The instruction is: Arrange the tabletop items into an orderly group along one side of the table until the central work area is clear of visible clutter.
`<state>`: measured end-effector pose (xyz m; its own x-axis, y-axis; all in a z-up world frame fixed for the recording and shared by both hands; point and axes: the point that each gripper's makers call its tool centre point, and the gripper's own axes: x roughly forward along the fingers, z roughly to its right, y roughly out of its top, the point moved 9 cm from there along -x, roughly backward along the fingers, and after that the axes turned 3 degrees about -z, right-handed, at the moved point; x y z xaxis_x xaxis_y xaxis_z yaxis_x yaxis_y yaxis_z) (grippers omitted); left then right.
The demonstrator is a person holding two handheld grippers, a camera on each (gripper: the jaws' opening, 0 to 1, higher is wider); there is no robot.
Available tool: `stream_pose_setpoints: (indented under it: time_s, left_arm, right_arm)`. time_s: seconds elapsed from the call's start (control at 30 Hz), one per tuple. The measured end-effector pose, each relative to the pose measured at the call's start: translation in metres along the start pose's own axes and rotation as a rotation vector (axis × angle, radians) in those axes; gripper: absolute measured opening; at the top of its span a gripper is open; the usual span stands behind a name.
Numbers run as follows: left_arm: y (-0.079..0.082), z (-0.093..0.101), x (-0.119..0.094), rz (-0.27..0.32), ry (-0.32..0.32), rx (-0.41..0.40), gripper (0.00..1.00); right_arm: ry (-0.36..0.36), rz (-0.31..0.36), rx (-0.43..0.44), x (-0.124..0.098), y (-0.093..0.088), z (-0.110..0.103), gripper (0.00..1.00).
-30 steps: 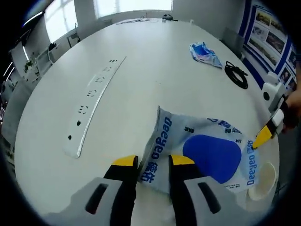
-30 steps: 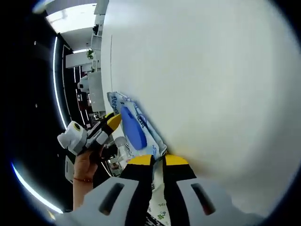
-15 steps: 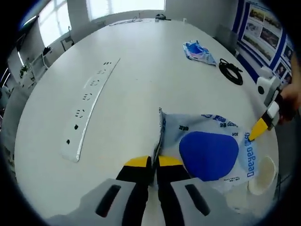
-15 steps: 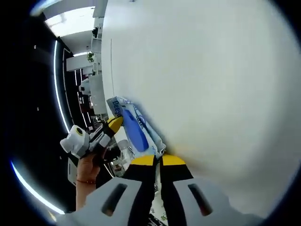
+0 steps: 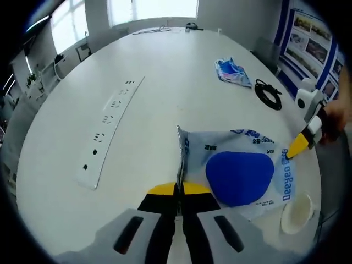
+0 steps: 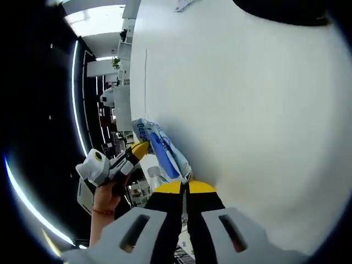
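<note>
A light-blue wet-wipes pack point(image 5: 239, 175) with a dark blue oval lid is held between both grippers over the white table point(image 5: 165, 82). My left gripper point(image 5: 179, 190) is shut on the pack's near edge seam. My right gripper point(image 5: 291, 153) comes in from the right, its yellow tip shut on the pack's far end. In the right gripper view the same pack point(image 6: 160, 149) runs edge-on from my right gripper point(image 6: 185, 186), shut on its end, toward the left gripper point(image 6: 144, 144), which a hand point(image 6: 104, 201) holds.
A long white power strip point(image 5: 110, 129) lies to the left. A crumpled blue packet point(image 5: 233, 71) and a coiled black cable point(image 5: 268, 91) lie at the far right. A white paper cup point(image 5: 297, 212) sits under the pack's right end, near the table edge.
My left gripper's jaws, open around the pack's edge a second ago, have shut on it. The pack now hangs flatter between the two grippers. The right gripper stayed shut.
</note>
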<state>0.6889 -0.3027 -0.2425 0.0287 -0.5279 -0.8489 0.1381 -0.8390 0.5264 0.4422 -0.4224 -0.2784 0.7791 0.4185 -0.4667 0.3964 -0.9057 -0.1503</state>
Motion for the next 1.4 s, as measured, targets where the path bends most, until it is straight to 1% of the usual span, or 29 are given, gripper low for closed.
stream_pose_setpoints:
  time_s: [0.1, 0.13, 0.23, 0.33, 0.57, 0.63, 0.7, 0.77, 0.9, 0.93, 1.0, 1.03, 1.07, 1.17, 1.27, 1.3, 1.4]
  left_arm:
    - [0.003, 0.001, -0.006, 0.023, 0.0, -0.019, 0.0]
    - [0.006, 0.002, -0.008, 0.03, 0.003, -0.022, 0.0]
    - [0.01, 0.004, -0.015, 0.053, 0.014, -0.039, 0.0]
    - [0.014, 0.008, -0.023, 0.074, 0.021, -0.053, 0.0]
    - [0.018, 0.018, -0.04, 0.103, 0.036, -0.069, 0.0]
    - [0.02, 0.02, -0.043, 0.11, 0.041, -0.076, 0.0]
    - [0.022, 0.023, -0.047, 0.112, 0.047, -0.074, 0.0]
    - [0.024, 0.028, -0.052, 0.117, 0.049, -0.077, 0.0]
    - [0.026, 0.036, -0.059, 0.127, 0.057, -0.08, 0.0]
    - [0.027, 0.038, -0.062, 0.133, 0.058, -0.086, 0.0]
    - [0.028, 0.042, -0.066, 0.142, 0.062, -0.096, 0.0]
    - [0.029, 0.043, -0.066, 0.143, 0.063, -0.098, 0.0]
    - [0.029, 0.046, -0.069, 0.149, 0.064, -0.103, 0.0]
    - [0.03, 0.053, -0.073, 0.164, 0.066, -0.125, 0.0]
    - [0.029, 0.062, -0.078, 0.184, 0.073, -0.173, 0.0]
    - [0.029, 0.065, -0.079, 0.19, 0.075, -0.178, 0.0]
    - [0.027, 0.075, -0.082, 0.217, 0.081, -0.221, 0.0]
  right_arm:
    - [0.004, 0.002, -0.024, -0.004, 0.004, -0.003, 0.0]
    - [0.007, 0.004, -0.054, -0.006, 0.006, -0.006, 0.0]
    - [0.017, 0.007, -0.08, -0.011, 0.012, -0.01, 0.0]
    - [0.021, 0.01, -0.129, -0.017, 0.019, -0.013, 0.0]
    - [0.042, 0.017, -0.196, -0.028, 0.033, -0.02, 0.0]
    - [0.044, 0.006, -0.233, -0.031, 0.035, -0.022, 0.0]
    - [0.051, -0.002, -0.244, -0.033, 0.038, -0.024, 0.0]
    - [0.048, -0.013, -0.303, -0.037, 0.043, -0.025, 0.0]
    - [0.045, -0.019, -0.361, -0.043, 0.053, -0.03, 0.0]
    - [0.038, -0.025, -0.402, -0.044, 0.057, -0.031, 0.0]
    - [0.037, -0.038, -0.457, -0.048, 0.062, -0.034, 0.0]
    - [0.036, -0.04, -0.469, -0.048, 0.063, -0.035, 0.0]
    - [0.03, -0.045, -0.515, -0.052, 0.066, -0.038, 0.0]
    - [0.029, -0.046, -0.566, -0.058, 0.072, -0.044, 0.0]
    - [0.023, -0.061, -0.662, -0.064, 0.081, -0.052, 0.0]
    - [0.021, -0.062, -0.708, -0.066, 0.084, -0.056, 0.0]
    - [0.016, -0.07, -0.784, -0.073, 0.092, -0.066, 0.0]
